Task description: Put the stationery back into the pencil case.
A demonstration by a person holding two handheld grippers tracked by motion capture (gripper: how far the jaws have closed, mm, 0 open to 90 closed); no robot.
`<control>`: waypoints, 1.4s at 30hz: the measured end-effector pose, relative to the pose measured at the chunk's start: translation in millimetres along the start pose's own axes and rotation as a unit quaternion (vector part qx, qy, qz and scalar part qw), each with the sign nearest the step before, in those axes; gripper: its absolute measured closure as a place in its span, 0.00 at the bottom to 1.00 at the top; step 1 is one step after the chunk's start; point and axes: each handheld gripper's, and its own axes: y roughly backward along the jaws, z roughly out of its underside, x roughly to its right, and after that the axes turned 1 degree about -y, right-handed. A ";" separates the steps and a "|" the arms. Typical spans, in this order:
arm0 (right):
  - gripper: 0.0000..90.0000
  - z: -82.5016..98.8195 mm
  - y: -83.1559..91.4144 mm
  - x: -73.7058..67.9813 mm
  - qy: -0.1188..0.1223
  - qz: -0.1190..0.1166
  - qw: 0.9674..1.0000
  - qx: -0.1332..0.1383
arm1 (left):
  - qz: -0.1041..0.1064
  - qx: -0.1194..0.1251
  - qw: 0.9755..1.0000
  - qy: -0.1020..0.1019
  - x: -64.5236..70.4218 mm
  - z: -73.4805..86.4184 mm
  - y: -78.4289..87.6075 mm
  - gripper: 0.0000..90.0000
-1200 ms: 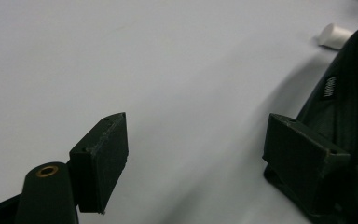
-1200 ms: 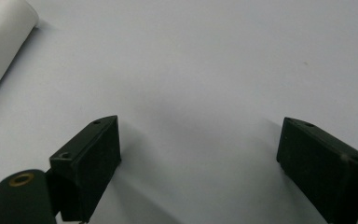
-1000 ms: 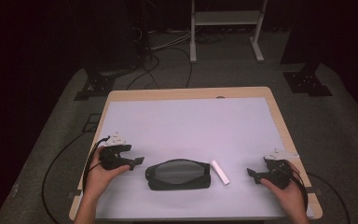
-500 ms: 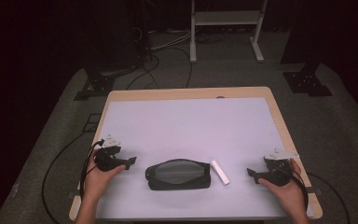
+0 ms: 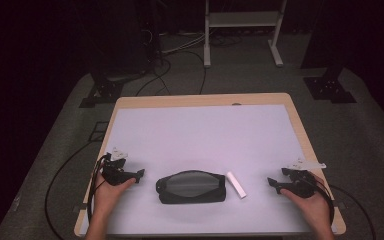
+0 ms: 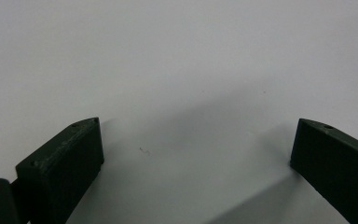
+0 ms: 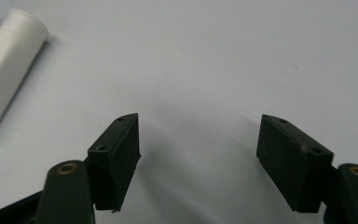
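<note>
A dark zip pouch [image 5: 192,186] is seen lying flat near the front edge of the table [image 5: 200,99], roughly centre, w/ a small white tube [image 5: 235,184] just beside its right end, apart from it by a sliver. The left gripper [image 5: 139,174] is held low at the pouch's left, close but not touching; its jaws are spread wide in the left gripper view, w/ nothing but bare white tabletop between them. The right gripper [image 7: 198,140] is held well to the right of the tube, jaws likewise spread and empty; the tube [image 7: 7,65] is seen at the far left of the right gripper view, off the jaws' line. The step in hand is judged to be the approach, w/ nothing grasped yet. For the next move, the left gripper would need to be brought right onto the pouch's end to steady or open it, while the right gripper would need to be swung left and lined up across the tube before being closed; the tube, being round, could roll if nudged off-centre.
</note>
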 end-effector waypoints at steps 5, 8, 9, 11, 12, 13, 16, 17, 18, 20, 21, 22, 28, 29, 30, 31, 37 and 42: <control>0.34 -2.9 -0.8 -3.7 0.005 -0.005 1.000 -0.005 | 0.000 0.000 1.000 0.001 -0.1 0.2 0.0 0.02; 0.36 -6.8 -0.8 -9.0 0.008 -0.007 1.000 -0.010 | 0.001 0.001 1.000 0.001 -0.4 0.3 -0.2 0.02; 0.37 -8.5 -0.4 -10.9 0.008 -0.009 1.000 -0.010 | 0.001 0.001 1.000 0.001 -0.3 0.3 -0.2 0.02; 0.39 -11.9 0.2 -15.0 0.005 -0.017 1.000 -0.012 | 0.000 0.000 1.000 0.001 0.0 0.3 -0.2 0.02; 0.39 -11.9 0.2 -15.0 0.005 -0.017 1.000 -0.012 | 0.000 0.000 1.000 0.001 0.0 0.3 -0.2 0.02; 0.41 -15.0 0.6 -17.5 0.002 -0.022 1.000 -0.014 | 0.000 0.000 1.000 0.001 0.2 0.3 -0.3 0.02; 0.42 -18.1 2.1 -18.4 0.005 -0.026 1.000 -0.016 | 0.001 0.000 1.000 0.000 -0.5 0.3 -0.4 0.02; 0.42 -20.0 2.3 -18.8 0.007 -0.029 0.999 -0.020 | 0.000 0.000 1.000 0.001 0.0 0.4 -0.4 0.02; 0.43 -23.1 1.9 -20.1 0.007 -0.033 0.999 -0.032 | 0.001 0.000 1.000 0.000 -0.5 0.3 -0.3 0.02; 0.43 -26.2 2.2 -22.8 0.007 -0.036 0.999 -0.030 | 0.001 0.000 1.000 0.001 -0.6 0.2 -0.4 0.02; 0.43 -26.9 2.2 -23.9 0.003 -0.039 0.999 -0.029 | 0.001 0.000 1.000 0.001 -0.6 0.3 -0.4 0.02; 0.43 -27.8 1.6 -24.9 0.002 -0.041 0.999 -0.029 | 0.001 0.000 1.000 0.001 -0.5 0.3 -0.4 0.02; 0.45 -31.7 -2.4 -35.6 0.005 -0.058 0.998 -0.039 | -0.001 -0.002 1.000 -0.001 0.1 0.2 0.0 0.02; 0.45 -32.7 -3.0 -37.7 0.006 -0.060 0.997 -0.040 | 0.000 -0.001 1.000 0.001 0.1 0.3 -0.3 0.02; 0.45 -33.6 -3.7 -39.6 0.008 -0.062 0.997 -0.041 | 0.001 0.000 1.000 0.001 0.0 0.3 -0.3 0.02; 0.46 -34.4 -4.7 -41.2 0.009 -0.064 0.997 -0.044 | 0.000 0.000 1.000 0.001 0.0 0.3 -0.3 0.02; 0.47 -38.8 -7.8 -49.0 0.012 -0.074 0.996 -0.047 | 0.001 0.000 1.000 0.002 -0.2 0.4 -0.5 0.02; 0.47 -41.9 -13.1 -56.5 0.016 -0.084 0.995 -0.059 | 0.001 -0.001 1.000 0.002 -0.4 0.4 -0.4 0.02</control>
